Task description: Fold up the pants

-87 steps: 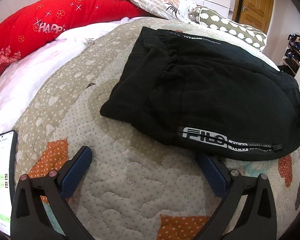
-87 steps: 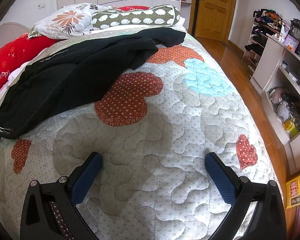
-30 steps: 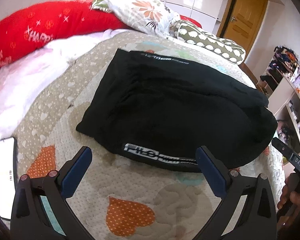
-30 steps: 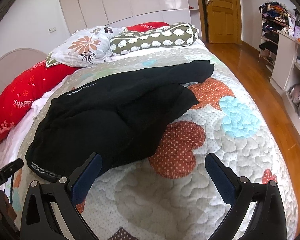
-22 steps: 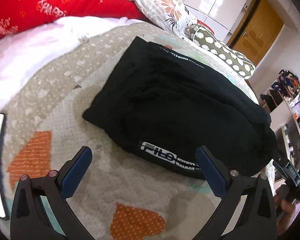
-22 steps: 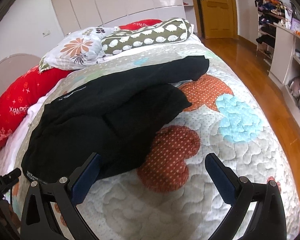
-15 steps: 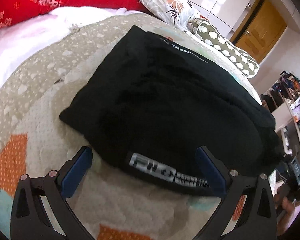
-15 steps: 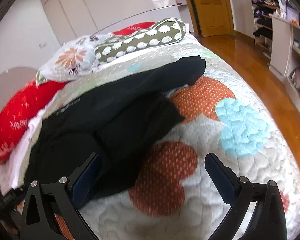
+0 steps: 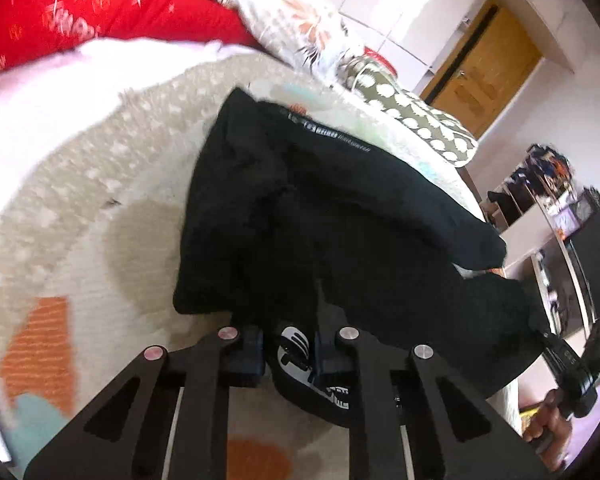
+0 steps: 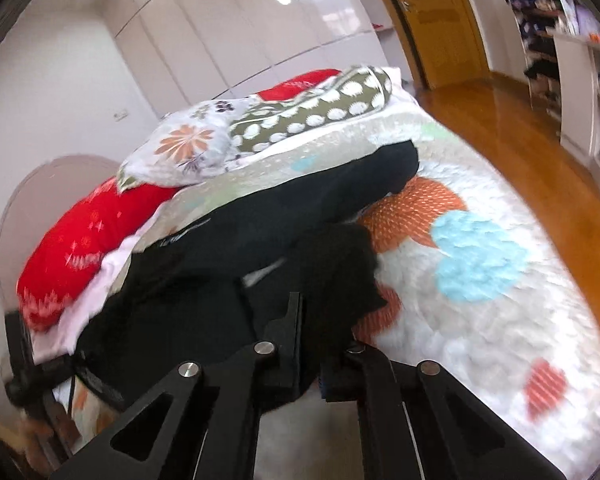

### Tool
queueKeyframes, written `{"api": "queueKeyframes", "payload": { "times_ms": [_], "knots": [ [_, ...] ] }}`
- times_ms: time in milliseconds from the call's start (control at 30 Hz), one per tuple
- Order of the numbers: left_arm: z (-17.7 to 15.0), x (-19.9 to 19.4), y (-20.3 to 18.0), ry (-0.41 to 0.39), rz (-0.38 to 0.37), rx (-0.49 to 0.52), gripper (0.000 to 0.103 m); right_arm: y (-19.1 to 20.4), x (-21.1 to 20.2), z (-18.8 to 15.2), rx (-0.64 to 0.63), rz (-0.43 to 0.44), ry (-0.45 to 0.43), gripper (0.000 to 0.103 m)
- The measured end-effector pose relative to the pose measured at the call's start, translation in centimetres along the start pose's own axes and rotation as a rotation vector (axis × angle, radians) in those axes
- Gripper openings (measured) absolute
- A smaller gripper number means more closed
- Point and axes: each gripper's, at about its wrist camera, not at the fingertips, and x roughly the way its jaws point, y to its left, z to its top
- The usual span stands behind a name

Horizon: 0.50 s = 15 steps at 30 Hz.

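Note:
Black pants [image 9: 340,216] with white lettering lie folded lengthwise across the quilted bed [image 9: 100,240]. My left gripper [image 9: 290,354] is shut on the near waist edge of the pants, by the white logo. In the right wrist view the pants [image 10: 260,248] stretch toward the pillows. My right gripper [image 10: 312,376] is shut on the near black edge of the pants, which bunches up between the fingers. The other gripper and hand show at the right edge of the left wrist view [image 9: 572,368].
A red bolster [image 9: 80,8], a floral pillow [image 10: 180,148] and a spotted green pillow [image 10: 312,112] lie at the head of the bed. A wooden door [image 10: 432,12], wood floor [image 10: 540,152] and white shelves [image 10: 588,80] are on the right.
Both grippers were open above the quilt. They moved down onto the pants and closed on the near edge, left at the logo end, right further along. The fabric is bunched at both.

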Motion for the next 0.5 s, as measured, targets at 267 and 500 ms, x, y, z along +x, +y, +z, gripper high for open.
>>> {"api": "queueKeyframes", "payload": {
  "times_ms": [267,500],
  "knots": [
    [-3.8,-2.4,3.8,0.067,0.066,0.002,0.014,-1.7,-4.0,-7.1,-0.030,-0.038,0.226,0.027],
    [-5.0,-2.2,3.6,0.058,0.101,-0.006,0.014,-5.8,-5.8,-5.7,0.080,-0.146,0.140,0.063]
  ]
}}
